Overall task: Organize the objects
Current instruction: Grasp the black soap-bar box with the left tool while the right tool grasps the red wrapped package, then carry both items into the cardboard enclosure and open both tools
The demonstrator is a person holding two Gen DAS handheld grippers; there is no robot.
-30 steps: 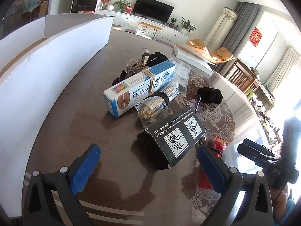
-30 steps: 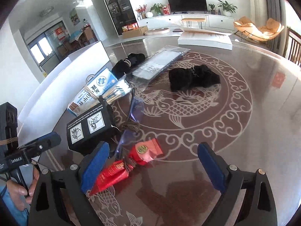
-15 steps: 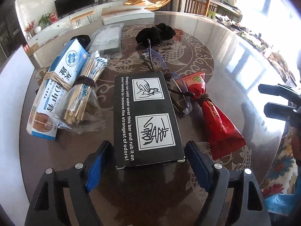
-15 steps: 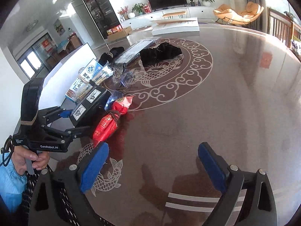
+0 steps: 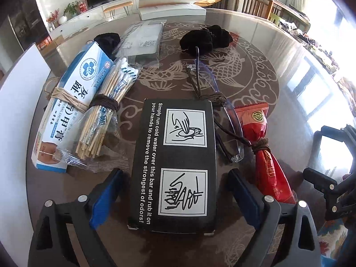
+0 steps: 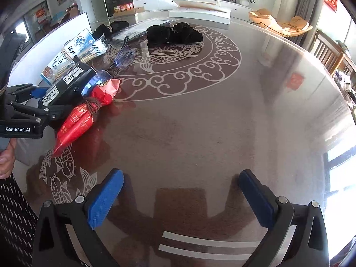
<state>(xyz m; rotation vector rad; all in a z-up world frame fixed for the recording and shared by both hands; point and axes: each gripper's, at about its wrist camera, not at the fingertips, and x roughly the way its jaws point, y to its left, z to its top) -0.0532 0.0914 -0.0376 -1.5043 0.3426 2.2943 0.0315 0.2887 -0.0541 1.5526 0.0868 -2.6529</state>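
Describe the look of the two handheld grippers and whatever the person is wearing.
Both grippers have black angular frames with silver screws and blue textured pads. The left gripper shows white "GenRobot.AI" lettering on its side in the right wrist view. The right gripper matches it. Beside the hand hangs dark fabric with small white marks.

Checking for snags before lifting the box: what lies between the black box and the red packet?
In the left wrist view, clear glasses bound with brown cord lie between the black box and the red packet.
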